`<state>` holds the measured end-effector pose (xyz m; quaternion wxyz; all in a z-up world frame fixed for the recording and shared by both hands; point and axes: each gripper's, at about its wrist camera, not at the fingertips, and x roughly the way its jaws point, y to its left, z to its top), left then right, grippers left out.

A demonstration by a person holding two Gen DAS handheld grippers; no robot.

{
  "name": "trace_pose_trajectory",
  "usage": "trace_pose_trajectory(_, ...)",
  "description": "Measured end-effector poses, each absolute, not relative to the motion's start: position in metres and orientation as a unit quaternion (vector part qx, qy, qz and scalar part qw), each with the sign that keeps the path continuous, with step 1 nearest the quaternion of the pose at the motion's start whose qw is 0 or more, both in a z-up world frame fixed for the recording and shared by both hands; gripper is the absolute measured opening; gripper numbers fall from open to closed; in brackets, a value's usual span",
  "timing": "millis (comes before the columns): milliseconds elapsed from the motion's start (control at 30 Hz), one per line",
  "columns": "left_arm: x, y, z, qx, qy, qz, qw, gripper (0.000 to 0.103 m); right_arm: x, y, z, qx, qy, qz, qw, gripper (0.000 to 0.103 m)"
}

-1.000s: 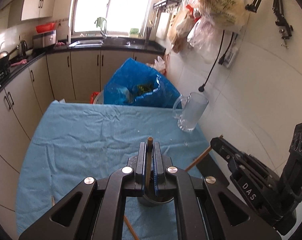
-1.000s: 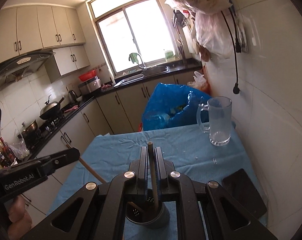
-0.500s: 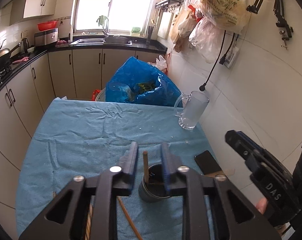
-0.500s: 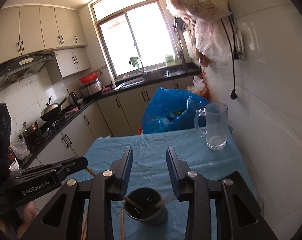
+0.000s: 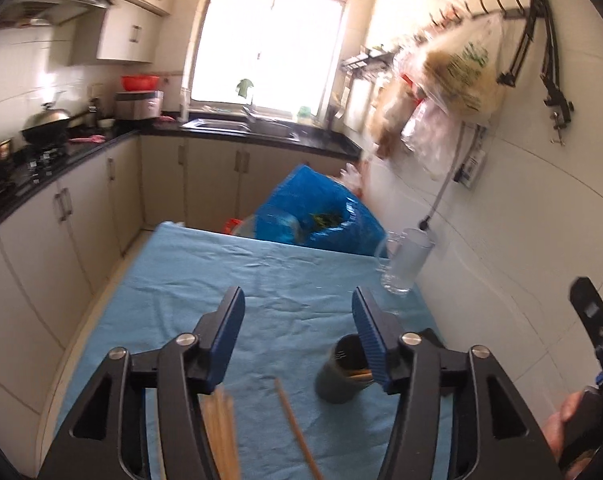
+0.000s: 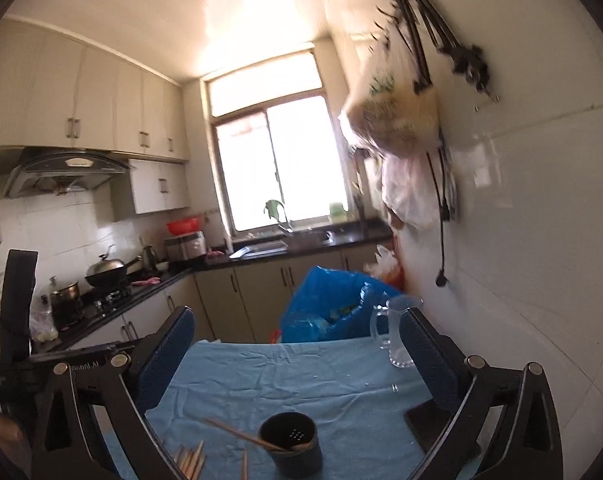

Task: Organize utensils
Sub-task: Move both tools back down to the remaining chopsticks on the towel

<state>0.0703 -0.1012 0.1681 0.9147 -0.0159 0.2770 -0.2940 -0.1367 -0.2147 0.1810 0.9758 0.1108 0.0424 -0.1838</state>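
Observation:
A dark utensil holder (image 6: 291, 446) stands on the blue cloth with chopsticks leaning in it; in the left wrist view the holder (image 5: 339, 372) sits just left of my right-hand finger. Loose wooden chopsticks (image 6: 189, 458) lie on the cloth at its left, and the chopsticks (image 5: 221, 436) show below my left gripper (image 5: 297, 320). The left gripper's jaws are opening with nothing between them. My right gripper (image 6: 297, 344) is back above the holder, jaws opening wide and empty. The other gripper's body (image 5: 597, 344) shows at the right edge.
A glass mug (image 6: 397, 332) stands at the table's far right by the tiled wall. A black phone (image 6: 433, 420) lies at the right. A blue bag (image 6: 333, 304) sits past the far edge. Kitchen counters run along the left; plastic bags (image 5: 453, 76) hang on the wall.
Both grippers let go of the chopsticks they held over the holder, opened, and pulled back and up. The chopsticks now rest in the holder.

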Motion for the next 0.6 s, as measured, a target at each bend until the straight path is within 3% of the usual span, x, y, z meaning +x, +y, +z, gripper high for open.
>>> trace_pose_trajectory(100, 0.068, -0.072, 0.153, -0.011, 0.293, -0.286, 0.912, 0.070, -0.150, -0.204, 0.167, 0.129, 0.047, -0.136, 0.981, 0.103)
trace_pose_trajectory(300, 0.082, -0.007, 0.093, 0.004, 0.360, -0.215, 0.908, 0.079, -0.172, -0.177, 0.137, 0.156, 0.061, -0.100, 0.981, 0.103)
trace_pose_trajectory(467, 0.097, 0.016, 0.053, -0.008, 0.415, -0.221, 0.883, 0.079, -0.181, -0.142, 0.131, 0.112, 0.060, -0.064, 0.990, 0.102)
trace_pose_trajectory(533, 0.104, 0.018, 0.040, -0.015, 0.443, -0.225, 0.868, 0.079, -0.176, -0.133, 0.127, 0.104, 0.080, -0.037, 0.991, 0.096)
trace_pose_trajectory(567, 0.106, 0.017, 0.035, -0.019, 0.451, -0.227, 0.863, 0.073, -0.169, -0.129, 0.123, 0.104, 0.099, -0.029, 0.989, 0.087)
trace_pose_trajectory(600, 0.108, 0.013, 0.031, -0.018, 0.459, -0.229, 0.858, 0.060, -0.159, -0.127, 0.117, 0.110, 0.126, -0.022, 0.986, 0.082)
